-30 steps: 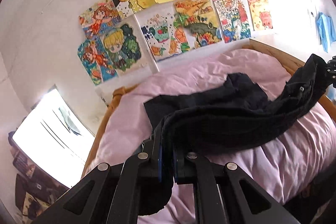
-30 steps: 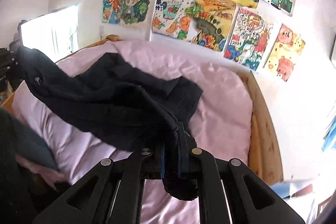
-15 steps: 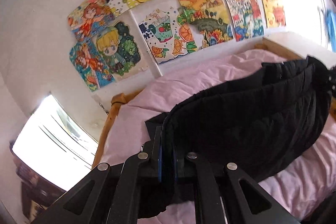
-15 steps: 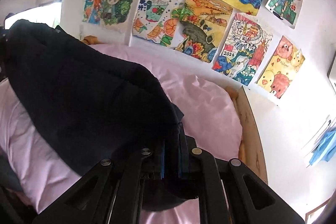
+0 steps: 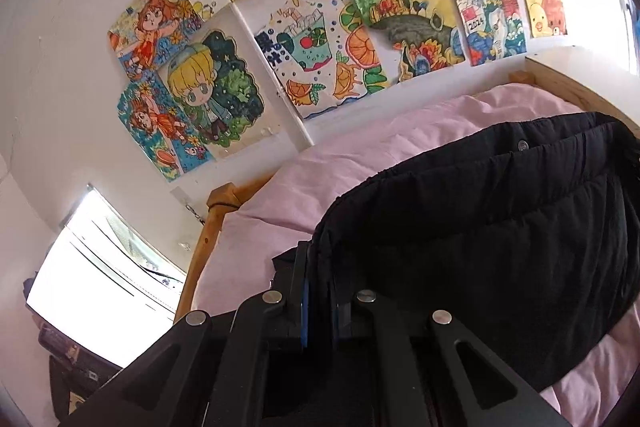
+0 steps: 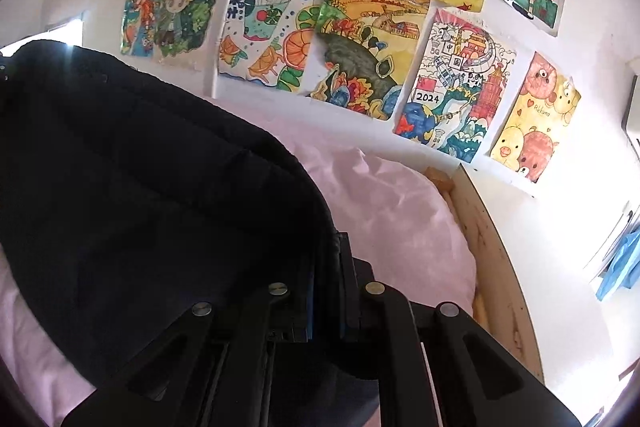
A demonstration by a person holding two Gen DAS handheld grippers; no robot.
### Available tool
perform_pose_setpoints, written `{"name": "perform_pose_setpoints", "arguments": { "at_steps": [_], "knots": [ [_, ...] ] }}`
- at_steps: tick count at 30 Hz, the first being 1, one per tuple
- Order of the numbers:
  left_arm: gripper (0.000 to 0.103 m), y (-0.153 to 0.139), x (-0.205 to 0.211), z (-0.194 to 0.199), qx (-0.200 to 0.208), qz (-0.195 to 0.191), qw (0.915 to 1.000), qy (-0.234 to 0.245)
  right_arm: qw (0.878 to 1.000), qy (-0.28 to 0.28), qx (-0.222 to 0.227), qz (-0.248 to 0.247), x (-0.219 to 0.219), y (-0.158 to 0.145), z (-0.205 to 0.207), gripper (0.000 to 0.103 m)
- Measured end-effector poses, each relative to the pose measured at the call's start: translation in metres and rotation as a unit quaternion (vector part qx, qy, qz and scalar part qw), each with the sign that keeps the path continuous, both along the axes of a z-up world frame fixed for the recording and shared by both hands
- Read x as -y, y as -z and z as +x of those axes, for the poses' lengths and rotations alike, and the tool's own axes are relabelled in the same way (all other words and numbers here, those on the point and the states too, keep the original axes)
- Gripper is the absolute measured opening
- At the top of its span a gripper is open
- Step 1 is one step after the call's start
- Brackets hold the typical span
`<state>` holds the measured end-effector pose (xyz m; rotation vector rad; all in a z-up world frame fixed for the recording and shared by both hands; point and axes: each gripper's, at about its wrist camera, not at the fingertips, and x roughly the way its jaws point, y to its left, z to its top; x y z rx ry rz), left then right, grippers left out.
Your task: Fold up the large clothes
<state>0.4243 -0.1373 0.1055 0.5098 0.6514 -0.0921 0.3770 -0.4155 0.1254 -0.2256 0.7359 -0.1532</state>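
Both grippers, L (image 5: 319,291) & R (image 6: 325,291), pinch black garment (image 5: 480,227) stretched btwn them.

A wooden-framed bed (image 5: 218,223) carries a pink duvet (image 5: 360,163).

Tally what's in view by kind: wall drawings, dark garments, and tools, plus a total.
drawings: 11
garment: 1
tools: 2 (left tool, right tool)
total: 14
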Motion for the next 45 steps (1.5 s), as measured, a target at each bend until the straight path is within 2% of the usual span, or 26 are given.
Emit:
{"name": "perform_pose_setpoints", "arguments": {
  "at_steps": [3, 8, 14, 18, 21, 24, 28, 31, 32, 33, 35, 38, 41, 42, 43, 45],
  "knots": [
    [0.008, 0.013, 0.004, 0.017, -0.012, 0.005, 0.9999, -0.002, 1.000, 0.003, -0.002, 0.002, 0.002, 0.014, 0.015, 0.007],
    [0.008, 0.033, 0.011, 0.045, -0.028, 0.017, 0.9994, -0.006, 0.998, 0.019, -0.015, 0.051, 0.014, 0.036, 0.040, 0.008],
    [0.008, 0.066, 0.018, 0.079, -0.054, 0.018, 0.9979, -0.031, 0.999, 0.020, -0.026, 0.040, 0.013, 0.067, 0.067, 0.008],
    [0.008, 0.091, 0.011, 0.102, -0.095, -0.018, 0.9932, -0.065, 0.998, 0.022, -0.031, 0.058, 0.013, 0.078, 0.075, 0.008],
    [0.008, 0.106, 0.001, 0.119, -0.123, -0.066, 0.9855, -0.097, 0.997, 0.022, -0.032, 0.068, 0.013, 0.086, 0.085, 0.008],
    [0.008, 0.123, -0.004, 0.132, -0.147, -0.098, 0.9768, -0.121, 0.998, 0.016, -0.033, 0.053, 0.007, 0.092, 0.090, 0.008],
    [0.009, 0.141, 0.000, 0.138, -0.159, -0.098, 0.9735, -0.132, 0.998, 0.009, -0.051, 0.040, 0.004, 0.109, 0.097, 0.009],
    [0.009, 0.144, 0.002, 0.136, -0.160, -0.098, 0.9740, -0.128, 0.996, 0.007, -0.067, 0.067, 0.012, 0.117, 0.099, 0.018],
    [0.010, 0.142, -0.001, 0.137, -0.160, -0.100, 0.9740, -0.125, 0.995, 0.009, -0.064, 0.074, 0.015, 0.116, 0.099, 0.026],
    [0.012, 0.141, -0.002, 0.135, -0.162, -0.107, 0.9734, -0.122, 0.995, 0.010, -0.060, 0.082, 0.017, 0.115, 0.098, 0.039],
    [0.016, 0.138, -0.008, 0.137, -0.166, -0.121, 0.9717, -0.116, 0.994, 0.010, -0.043, 0.101, 0.022, 0.109, 0.094, 0.048],
    [0.025, 0.134, -0.014, 0.135, -0.175, -0.142, 0.9674, -0.115, 0.994, 0.005, -0.032, 0.109, 0.024, 0.104, 0.093, 0.055],
    [0.048, 0.128, -0.014, 0.132, -0.180, -0.149, 0.9669, -0.104, 0.993, 0.000, -0.030, 0.114, 0.024, 0.103, 0.093, 0.064],
    [0.066, 0.124, -0.014, 0.130, -0.180, -0.153, 0.9670, -0.095, 0.993, -0.004, -0.030, 0.116, 0.024, 0.102, 0.092, 0.068],
    [0.079, 0.121, -0.014, 0.127, -0.181, -0.162, 0.9663, -0.086, 0.993, -0.009, -0.031, 0.117, 0.023, 0.101, 0.091, 0.069],
    [0.085, 0.109, -0.019, 0.118, -0.175, -0.197, 0.9629, -0.060, 0.992, -0.019, -0.031, 0.120, 0.022, 0.098, 0.086, 0.080]
  ]
}}
